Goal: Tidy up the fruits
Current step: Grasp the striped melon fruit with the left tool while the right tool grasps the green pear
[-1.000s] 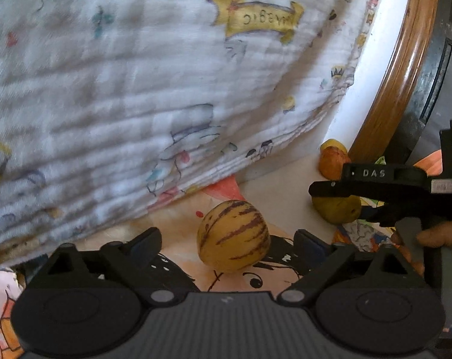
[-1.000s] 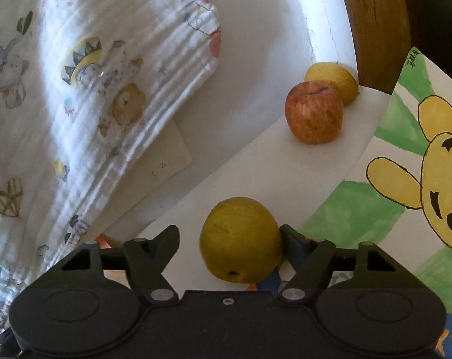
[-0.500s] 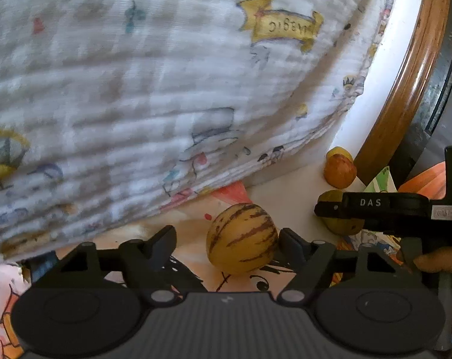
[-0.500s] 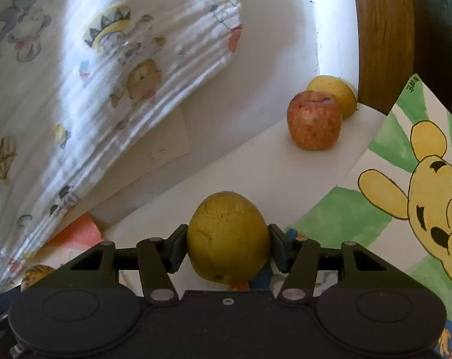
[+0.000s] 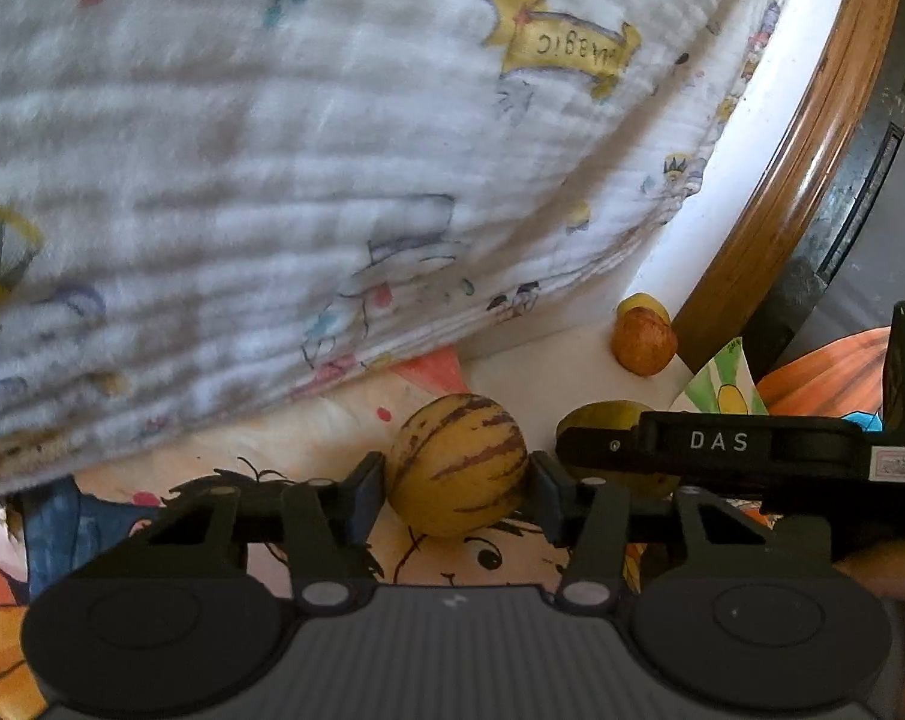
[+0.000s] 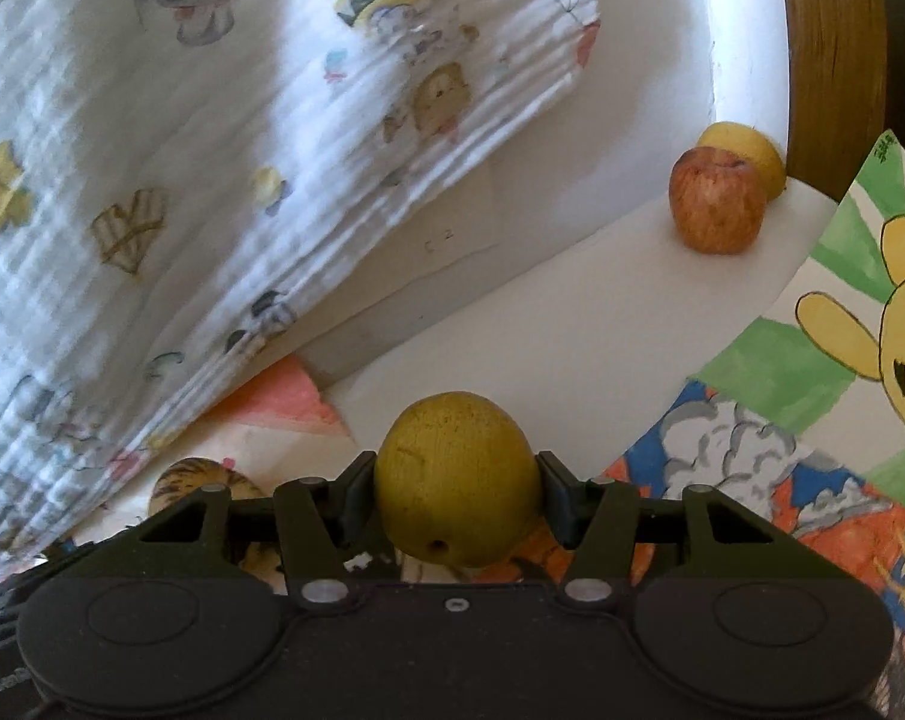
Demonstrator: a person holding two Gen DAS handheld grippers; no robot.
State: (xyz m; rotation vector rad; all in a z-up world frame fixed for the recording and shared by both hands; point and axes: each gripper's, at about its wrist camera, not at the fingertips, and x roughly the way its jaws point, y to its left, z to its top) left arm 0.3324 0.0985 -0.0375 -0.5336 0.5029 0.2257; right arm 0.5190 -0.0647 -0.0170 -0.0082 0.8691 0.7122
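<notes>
The left gripper (image 5: 458, 483) has its two fingers pressed against the sides of a striped yellow fruit (image 5: 458, 465), which sits on a cartoon drawing (image 5: 308, 438). The right gripper (image 6: 457, 489) is likewise closed around a plain yellow-green fruit (image 6: 457, 474), gripped at both flanks, just right of the left one and near it.

A big white printed cloth (image 5: 272, 150) fills the far left of both views, hanging over the white table (image 6: 512, 330). A curved wooden rim (image 5: 800, 150) borders the table on the far right. Painted drawings lie near right, one with a yellow cartoon animal on green (image 6: 860, 312).

Far right, by the rim, a red apple (image 6: 716, 207) rests on the table, touching a smaller yellow fruit (image 6: 746, 150) just behind it. Both are well apart from the gripped fruits.
</notes>
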